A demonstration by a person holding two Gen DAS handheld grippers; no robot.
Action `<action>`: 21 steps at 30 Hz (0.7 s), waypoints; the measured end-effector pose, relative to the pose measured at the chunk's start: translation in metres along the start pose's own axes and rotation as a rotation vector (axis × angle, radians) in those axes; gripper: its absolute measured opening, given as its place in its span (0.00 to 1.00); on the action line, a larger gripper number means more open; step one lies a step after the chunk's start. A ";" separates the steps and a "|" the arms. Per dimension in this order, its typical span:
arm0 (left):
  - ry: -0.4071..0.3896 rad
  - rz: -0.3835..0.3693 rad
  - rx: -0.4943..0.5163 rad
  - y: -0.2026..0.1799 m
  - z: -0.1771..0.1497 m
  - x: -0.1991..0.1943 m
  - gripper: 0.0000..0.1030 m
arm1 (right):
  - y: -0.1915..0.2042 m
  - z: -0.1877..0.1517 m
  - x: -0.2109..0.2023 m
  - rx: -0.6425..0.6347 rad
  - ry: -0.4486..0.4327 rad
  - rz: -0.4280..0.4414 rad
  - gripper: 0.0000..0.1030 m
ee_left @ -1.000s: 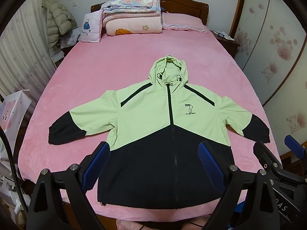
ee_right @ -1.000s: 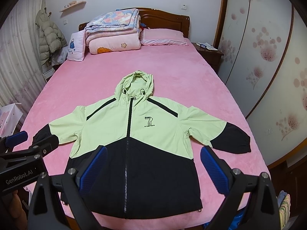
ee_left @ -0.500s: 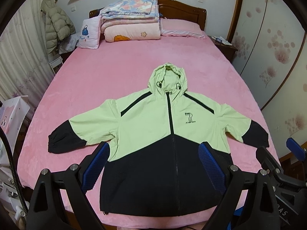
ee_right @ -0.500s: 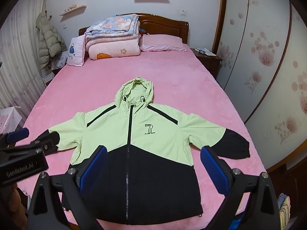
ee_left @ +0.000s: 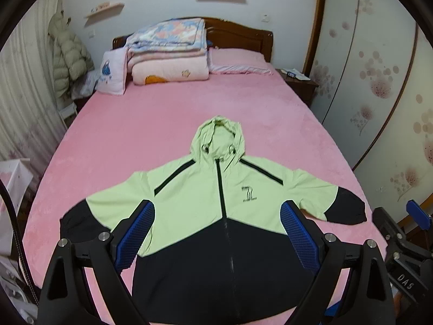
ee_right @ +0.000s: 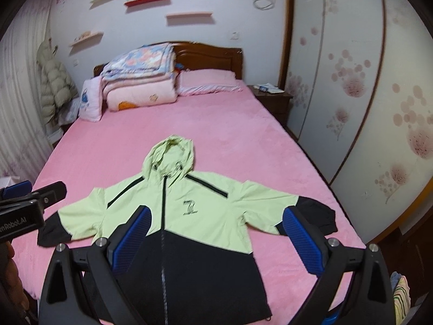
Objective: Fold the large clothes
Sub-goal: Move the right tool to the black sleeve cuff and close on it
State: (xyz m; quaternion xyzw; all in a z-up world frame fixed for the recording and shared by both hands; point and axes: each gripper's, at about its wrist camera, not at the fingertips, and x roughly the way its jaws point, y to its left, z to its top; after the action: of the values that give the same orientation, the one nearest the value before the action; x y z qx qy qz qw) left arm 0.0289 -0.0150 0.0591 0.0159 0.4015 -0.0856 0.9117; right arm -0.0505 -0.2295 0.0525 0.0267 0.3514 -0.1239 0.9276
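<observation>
A hooded jacket (ee_left: 216,189) (ee_right: 189,211), light green above and black below, lies flat and zipped on the pink bed (ee_left: 162,113) (ee_right: 216,124), hood pointing to the headboard, both sleeves spread out. My left gripper (ee_left: 217,233) hangs open above the jacket's lower half, nothing between its blue pads. My right gripper (ee_right: 215,233) is also open, over the jacket's black hem area, holding nothing. The right gripper (ee_left: 406,233) shows at the right edge of the left wrist view; the left gripper (ee_right: 27,200) shows at the left edge of the right wrist view.
Folded quilts (ee_left: 167,54) and pillows (ee_left: 238,59) are stacked at the wooden headboard. A puffy coat (ee_left: 67,57) hangs at the left wall. A nightstand (ee_left: 297,81) stands to the right of the bed, beside sliding wardrobe doors (ee_left: 379,81). Shelves are on the wall.
Both grippers have tilted upward and pulled back a little, so the jacket sits lower in both views and more wall shows. The jacket has not moved. Both stay open.
</observation>
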 end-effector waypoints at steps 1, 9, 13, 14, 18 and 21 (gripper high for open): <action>-0.011 0.004 0.013 -0.006 0.003 0.000 0.91 | -0.008 0.002 -0.001 0.012 -0.010 -0.007 0.95; -0.029 -0.084 0.119 -0.073 0.031 0.011 0.91 | -0.083 0.003 -0.003 0.106 -0.099 -0.066 0.95; -0.052 -0.093 0.154 -0.112 0.035 0.016 0.91 | -0.117 -0.003 0.004 0.139 -0.125 -0.062 0.95; -0.056 -0.089 0.170 -0.123 0.036 0.019 0.91 | -0.125 -0.004 0.006 0.145 -0.129 -0.064 0.95; -0.083 -0.042 0.218 -0.176 0.032 0.021 0.91 | -0.162 -0.006 0.024 0.171 -0.115 -0.070 0.95; -0.062 -0.073 0.214 -0.210 0.026 0.024 0.91 | -0.196 -0.006 0.042 0.194 -0.056 -0.051 0.95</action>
State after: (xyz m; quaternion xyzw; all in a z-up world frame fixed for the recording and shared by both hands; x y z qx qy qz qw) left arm 0.0283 -0.2274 0.0672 0.0959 0.3621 -0.1614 0.9131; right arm -0.0729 -0.4268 0.0280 0.1038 0.3121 -0.1814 0.9268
